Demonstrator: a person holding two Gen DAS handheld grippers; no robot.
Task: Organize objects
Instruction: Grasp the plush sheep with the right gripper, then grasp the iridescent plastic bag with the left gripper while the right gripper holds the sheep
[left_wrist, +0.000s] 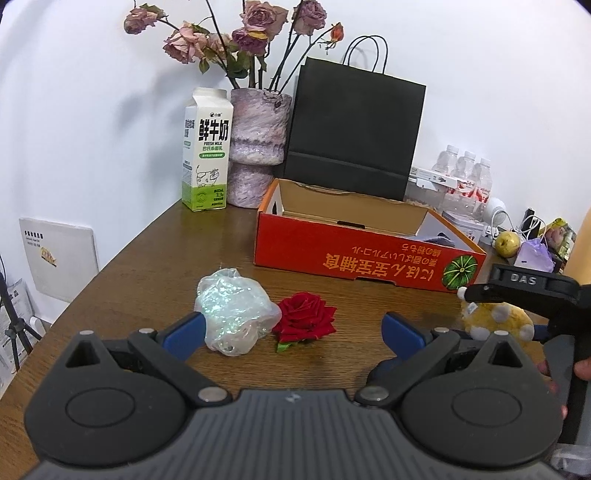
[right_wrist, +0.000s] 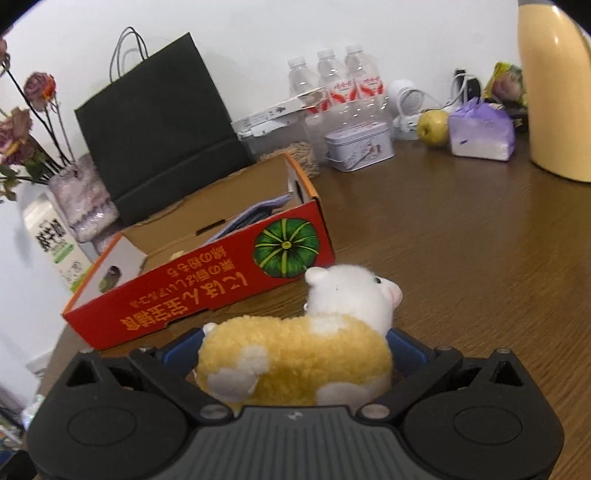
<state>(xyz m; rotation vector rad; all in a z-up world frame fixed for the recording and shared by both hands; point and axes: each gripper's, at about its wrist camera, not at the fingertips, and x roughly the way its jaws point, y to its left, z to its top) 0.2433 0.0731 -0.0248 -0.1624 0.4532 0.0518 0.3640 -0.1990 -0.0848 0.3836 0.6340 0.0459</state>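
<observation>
Right claw (right_wrist: 295, 354) grips plush sheep (right_wrist: 295, 354) — closeup.

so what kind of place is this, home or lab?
Likely a home or small office: a cluttered wooden table against a white wall, with a vase of dried roses, a milk carton, and a shrink-wrapped pack of water bottles.

I count one red box (left_wrist: 354, 258), one plush sheep (right_wrist: 295, 354), one red rose (left_wrist: 306, 322), one crumpled plastic bag (left_wrist: 232, 310), three water bottles (right_wrist: 334, 79), one milk carton (left_wrist: 206, 151), one black paper bag (left_wrist: 354, 129), one apple (right_wrist: 433, 128).
</observation>
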